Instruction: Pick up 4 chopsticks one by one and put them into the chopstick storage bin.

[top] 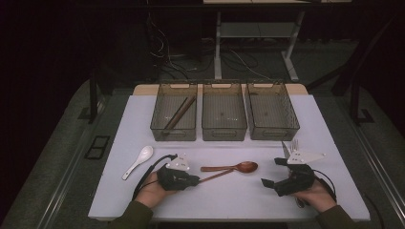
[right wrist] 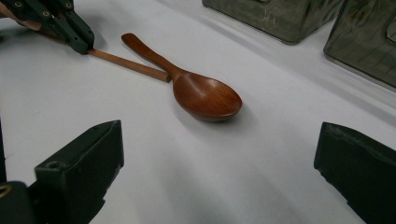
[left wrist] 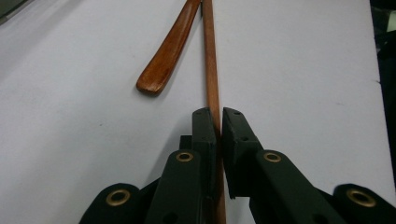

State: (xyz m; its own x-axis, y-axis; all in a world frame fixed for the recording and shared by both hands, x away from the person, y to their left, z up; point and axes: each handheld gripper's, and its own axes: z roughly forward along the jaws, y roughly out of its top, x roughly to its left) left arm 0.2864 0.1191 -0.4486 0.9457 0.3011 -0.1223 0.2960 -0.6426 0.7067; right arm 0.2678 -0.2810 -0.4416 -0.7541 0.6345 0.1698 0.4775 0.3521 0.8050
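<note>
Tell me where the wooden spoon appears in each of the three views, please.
High view: the wooden spoon lies on the white table, centre, before the middle bin.
Left gripper view: its handle shows at top, left of the chopstick.
Right gripper view: the spoon lies at centre, bowl toward the camera.
Shared landmark: the chopstick held by the left tool, beside the spoon's handle.

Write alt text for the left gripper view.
The left hand-held gripper is shut on a thin wooden chopstick lying on a white table. A wooden spoon's handle lies just left of the chopstick.
</note>
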